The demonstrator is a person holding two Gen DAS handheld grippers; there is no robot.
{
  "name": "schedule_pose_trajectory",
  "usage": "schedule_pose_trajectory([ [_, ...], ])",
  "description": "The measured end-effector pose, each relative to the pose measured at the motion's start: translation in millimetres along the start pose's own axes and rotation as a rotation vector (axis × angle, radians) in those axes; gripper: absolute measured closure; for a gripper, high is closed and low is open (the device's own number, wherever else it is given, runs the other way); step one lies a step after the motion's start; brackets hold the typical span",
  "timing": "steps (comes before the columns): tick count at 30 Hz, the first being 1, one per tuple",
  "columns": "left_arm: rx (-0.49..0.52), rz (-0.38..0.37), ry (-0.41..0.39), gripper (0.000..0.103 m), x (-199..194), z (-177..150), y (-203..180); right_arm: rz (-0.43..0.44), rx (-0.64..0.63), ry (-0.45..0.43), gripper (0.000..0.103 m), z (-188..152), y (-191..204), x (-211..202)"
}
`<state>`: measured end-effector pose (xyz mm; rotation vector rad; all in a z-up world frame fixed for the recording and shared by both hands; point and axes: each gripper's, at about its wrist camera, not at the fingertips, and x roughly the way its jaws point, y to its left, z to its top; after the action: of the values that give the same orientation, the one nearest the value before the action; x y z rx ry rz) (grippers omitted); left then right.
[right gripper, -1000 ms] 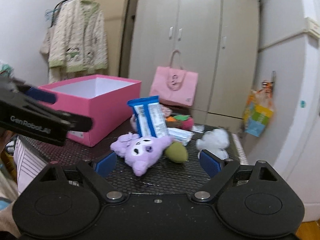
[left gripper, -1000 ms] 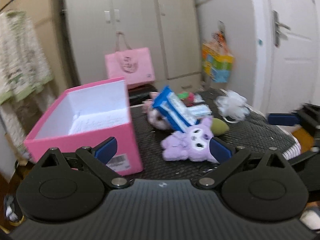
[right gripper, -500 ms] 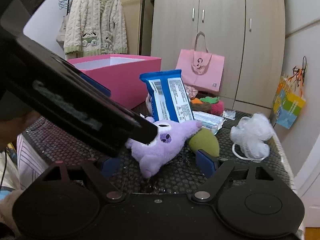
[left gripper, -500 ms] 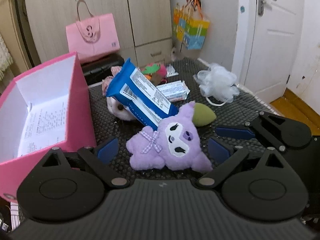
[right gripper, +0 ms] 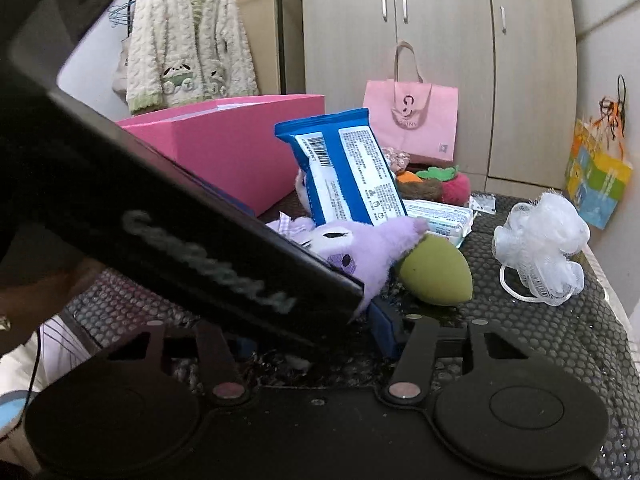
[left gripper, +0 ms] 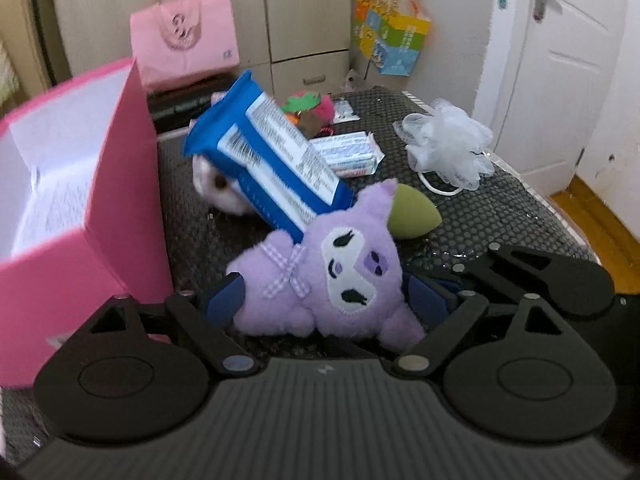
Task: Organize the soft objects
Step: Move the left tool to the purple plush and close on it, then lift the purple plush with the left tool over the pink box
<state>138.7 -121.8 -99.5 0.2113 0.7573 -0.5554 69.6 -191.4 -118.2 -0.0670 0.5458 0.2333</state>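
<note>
A purple plush toy (left gripper: 324,284) lies on the black dotted mat, between the blue pads of my left gripper (left gripper: 326,302), whose jaws stand open around it; the pads are at its sides. The plush also shows in the right wrist view (right gripper: 360,248). My right gripper (right gripper: 316,336) is open just right of the plush, and the left gripper's body crosses in front of it. A blue wipes pack (left gripper: 272,152) leans on the plush. A green sponge egg (left gripper: 412,212) lies behind it. An open pink box (left gripper: 120,184) stands on the left.
A white mesh bath pouf (left gripper: 448,148) lies at the right. A small tissue pack (left gripper: 348,152), a pale plush (left gripper: 216,188) and a red and green soft toy (left gripper: 312,108) lie further back. A pink bag (left gripper: 184,48) stands by the wardrobe.
My left gripper has moved forward and down until its pads flank the purple plush. The right gripper has moved closer to the plush from the right.
</note>
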Motion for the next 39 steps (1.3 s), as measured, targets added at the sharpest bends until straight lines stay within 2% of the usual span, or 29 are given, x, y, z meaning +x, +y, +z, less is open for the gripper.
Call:
schedule_pose_trajectory([
  [3,-0.06,0.014,-0.019,0.013,4.6,-3.8,6.9,0.006,0.012,-0.007,0.045,0.4,-3.2,0.4],
  [9,-0.075,0.007,-0.042,0.013,10.0,-8.2,6.9,0.016,0.02,-0.01,0.047,-0.6,-4.4,1.9],
  [13,-0.116,-0.003,-0.06,0.019,10.5,-11.9,8.6,0.019,0.036,-0.009,0.05,0.4,-6.9,3.1],
  [25,-0.098,0.01,-0.09,0.025,4.3,-17.3,3.8,0.002,0.064,-0.014,0.056,1.2,-3.2,4.1],
  [34,-0.076,0.006,-0.074,0.025,-9.4,-17.4,3.0,0.014,0.059,-0.008,0.056,4.6,2.9,-8.0],
  [39,-0.059,0.022,-0.055,0.025,-22.0,-21.7,1.4,0.028,0.073,0.03,0.056,10.3,11.5,-15.4],
])
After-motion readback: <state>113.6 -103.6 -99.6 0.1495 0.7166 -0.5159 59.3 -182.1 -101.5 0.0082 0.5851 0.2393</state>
